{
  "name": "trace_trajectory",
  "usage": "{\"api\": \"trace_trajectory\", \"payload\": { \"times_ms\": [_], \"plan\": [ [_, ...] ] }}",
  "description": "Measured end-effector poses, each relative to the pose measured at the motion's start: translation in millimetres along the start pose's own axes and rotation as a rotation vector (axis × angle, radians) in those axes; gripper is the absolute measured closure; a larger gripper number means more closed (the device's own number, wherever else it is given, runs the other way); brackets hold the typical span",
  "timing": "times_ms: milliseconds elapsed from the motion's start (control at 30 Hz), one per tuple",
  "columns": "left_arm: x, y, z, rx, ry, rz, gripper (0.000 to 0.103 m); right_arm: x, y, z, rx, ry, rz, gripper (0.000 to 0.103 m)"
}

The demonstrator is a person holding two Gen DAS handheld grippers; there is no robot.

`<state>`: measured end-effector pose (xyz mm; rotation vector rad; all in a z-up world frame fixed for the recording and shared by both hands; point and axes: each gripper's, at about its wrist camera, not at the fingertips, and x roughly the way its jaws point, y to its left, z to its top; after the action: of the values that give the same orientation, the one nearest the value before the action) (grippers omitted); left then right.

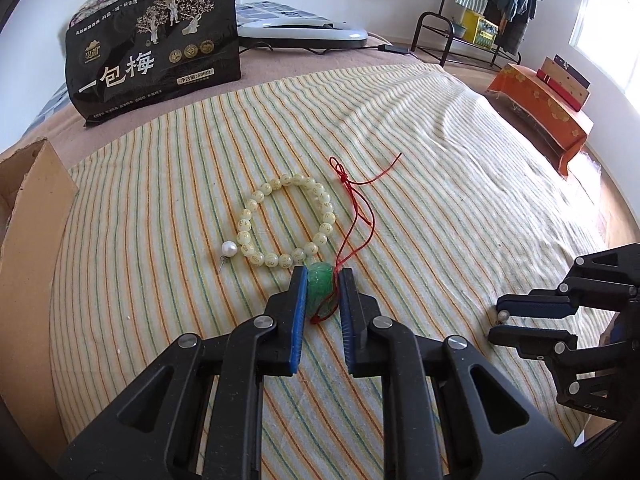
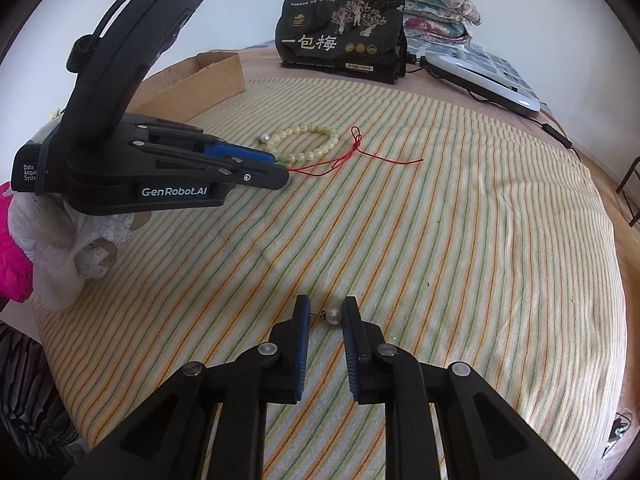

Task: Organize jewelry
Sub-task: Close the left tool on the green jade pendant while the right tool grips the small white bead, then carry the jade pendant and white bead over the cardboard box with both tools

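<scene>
A striped cloth (image 1: 400, 128) covers the bed, with a black pouch (image 1: 154, 46) standing at its far edge and a cardboard box (image 1: 28, 216) at the left side. Mid-cloth lies a bead bracelet (image 1: 286, 220), a pearl earring (image 1: 227, 250) touching its left side. The left gripper (image 1: 323, 280) is clamped on a green pendant (image 1: 320, 288) just beside the bracelet's near edge, its red cord (image 1: 356, 204) trailing away across the cloth. Well apart to the right, the right gripper (image 2: 325, 312) is low over the cloth with its jaws partly apart; a second pearl earring (image 2: 333, 315) sits between the fingertips (image 2: 349, 312), the pearl against the right pad, the post reaching toward the left one.
</scene>
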<state>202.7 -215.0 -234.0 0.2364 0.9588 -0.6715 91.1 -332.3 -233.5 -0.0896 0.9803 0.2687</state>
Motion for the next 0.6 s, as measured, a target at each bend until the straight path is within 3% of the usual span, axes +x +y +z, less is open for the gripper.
{"api": "trace_trajectory", "payload": {
  "times_ms": [600],
  "plan": [
    [-88,15,-17,-0.083,-0.107,-0.022,0.089,-52,-4,13,0.047,-0.081,-0.043,0.089]
  ]
}}
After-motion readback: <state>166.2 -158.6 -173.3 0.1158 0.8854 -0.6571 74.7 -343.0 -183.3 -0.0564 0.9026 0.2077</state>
